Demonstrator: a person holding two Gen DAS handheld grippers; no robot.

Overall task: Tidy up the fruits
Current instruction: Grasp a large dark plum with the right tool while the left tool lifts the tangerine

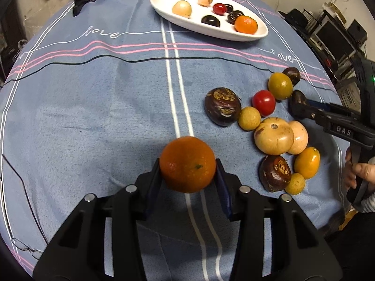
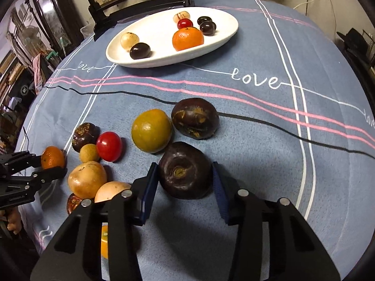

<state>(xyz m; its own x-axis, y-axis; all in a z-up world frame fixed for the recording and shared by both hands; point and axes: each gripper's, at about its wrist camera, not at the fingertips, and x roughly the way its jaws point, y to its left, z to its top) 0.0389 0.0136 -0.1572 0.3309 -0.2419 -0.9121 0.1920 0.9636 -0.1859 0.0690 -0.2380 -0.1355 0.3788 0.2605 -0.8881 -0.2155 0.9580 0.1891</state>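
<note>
Fruit held in both tongs, white dish lying toward the top of each frame.

Clamped between the pads of the left gripper is an orange, low in the centre of the left wrist view, its stem scar turned toward the camera; being round, no long axis is shown. In the right wrist view the right gripper brackets a dark water chestnut at lower centre: the left pad touches it, while a thin gap may remain at the right pad, so a firm clamp cannot be confirmed. Its dimpled end faces the camera, its flattened body lying slightly wider across the jaws. The white dish sits straight ahead and well apart from both grippers, at a similar remove from each.
</note>
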